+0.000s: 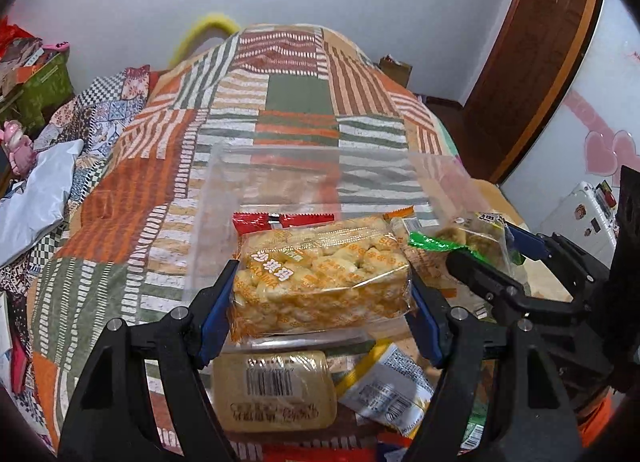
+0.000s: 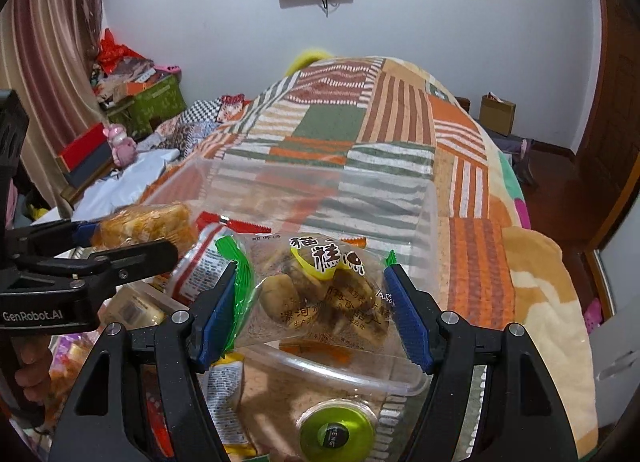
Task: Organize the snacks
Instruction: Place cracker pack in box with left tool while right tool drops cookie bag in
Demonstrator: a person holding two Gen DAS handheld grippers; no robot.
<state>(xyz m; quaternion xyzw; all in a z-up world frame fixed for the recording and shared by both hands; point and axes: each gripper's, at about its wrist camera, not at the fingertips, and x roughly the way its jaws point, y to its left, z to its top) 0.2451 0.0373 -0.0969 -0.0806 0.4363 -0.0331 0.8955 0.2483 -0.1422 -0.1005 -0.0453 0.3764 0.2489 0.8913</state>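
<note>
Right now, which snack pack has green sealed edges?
The brown-cake pack in the right tongs; the left tongs' pack is orange-printed.

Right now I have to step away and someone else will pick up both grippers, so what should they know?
Left gripper: shut on the orange sachima pack, held over the clear plastic bin.
Right gripper: shut on the green-edged cake packet, also above the bin.
Done: a red-edged packet seems to lie in the bin already.
Left: release both packs into the bin, then collect the loose ones in front of it, such as the yellow barcoded pack, white wrapper and green-lidded cup.
</note>
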